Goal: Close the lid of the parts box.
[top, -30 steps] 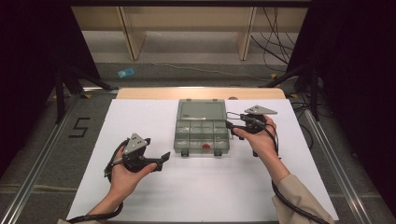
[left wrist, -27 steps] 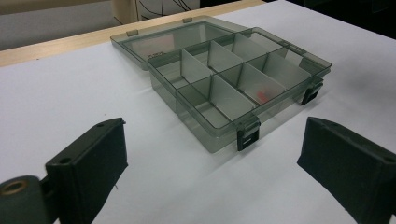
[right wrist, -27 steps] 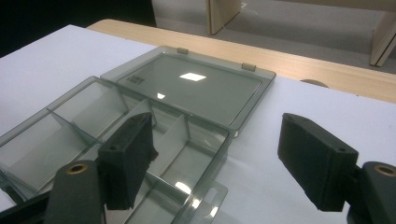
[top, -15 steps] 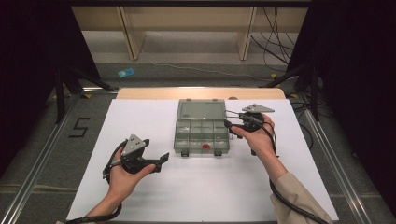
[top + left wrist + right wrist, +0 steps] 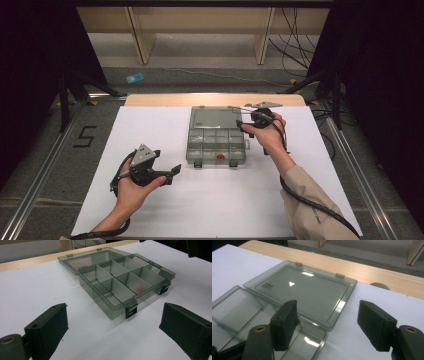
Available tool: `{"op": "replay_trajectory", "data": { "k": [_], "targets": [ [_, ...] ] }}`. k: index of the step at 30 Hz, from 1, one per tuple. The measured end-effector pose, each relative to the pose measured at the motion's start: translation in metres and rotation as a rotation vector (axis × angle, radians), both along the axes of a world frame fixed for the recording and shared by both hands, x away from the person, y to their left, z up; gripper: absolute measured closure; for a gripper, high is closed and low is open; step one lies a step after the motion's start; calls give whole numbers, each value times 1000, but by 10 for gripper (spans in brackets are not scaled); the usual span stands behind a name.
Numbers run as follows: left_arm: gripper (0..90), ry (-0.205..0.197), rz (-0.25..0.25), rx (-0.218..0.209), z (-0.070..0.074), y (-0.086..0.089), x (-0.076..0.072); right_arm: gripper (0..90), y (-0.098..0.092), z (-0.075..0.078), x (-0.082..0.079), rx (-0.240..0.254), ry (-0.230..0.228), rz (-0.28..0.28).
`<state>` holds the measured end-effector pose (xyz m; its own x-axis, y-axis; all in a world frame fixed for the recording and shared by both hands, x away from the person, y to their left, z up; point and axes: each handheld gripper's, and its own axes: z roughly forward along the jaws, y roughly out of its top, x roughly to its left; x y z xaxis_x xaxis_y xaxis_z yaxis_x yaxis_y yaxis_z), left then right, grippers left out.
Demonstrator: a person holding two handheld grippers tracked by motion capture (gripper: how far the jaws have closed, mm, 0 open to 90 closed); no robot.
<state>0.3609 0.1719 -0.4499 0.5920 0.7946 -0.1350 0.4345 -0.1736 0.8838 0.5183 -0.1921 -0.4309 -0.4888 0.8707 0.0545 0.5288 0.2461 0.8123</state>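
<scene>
one clear grey plastic compartment box [image 5: 217, 144] sits in the middle of the white desk [image 5: 150, 210], its flat lid [image 5: 304, 293] swung fully open and lying on the desk behind the tray, joined by two hinges at the far edge. the tray is split into small cells by upright dividers; one small red piece [image 5: 220, 157] lies in a cell of the near row, and two black latches [image 5: 131, 310] hang on the near wall.

the right gripper [image 5: 243, 123] is at the lid's right edge, and its jaws have just been closing, though a wide gap remains: one jaw hangs over the box, the other over the bare desk beside the lid, with the lid's corner lying below the gap. whether a pad touches the plastic cannot be told.

the left gripper [image 5: 173, 171] is held well apart from the box on the near left of the desk, jaws spread wide, nothing between them, pointing toward the box's near corner.
</scene>
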Motion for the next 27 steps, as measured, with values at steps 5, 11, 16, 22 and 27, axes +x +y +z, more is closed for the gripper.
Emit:
{"op": "replay_trajectory", "data": {
  "k": [5,11,16,22,27],
  "targets": [
    [69,0,-7,9,0,0,0,376,6,0,19,-8,64,-44],
    [69,-4,-12,19,0,0,0,430,11,-8,41,-37,146,-75],
    [69,0,-19,15,0,0,0,506,12,-18,57,-53,186,-95],
    [68,4,-12,16,-1,-1,0,623,13,-26,70,-67,200,-107],
    [69,5,-12,14,-1,-1,0,687,16,-27,72,-41,292,-156]
  ]
}}
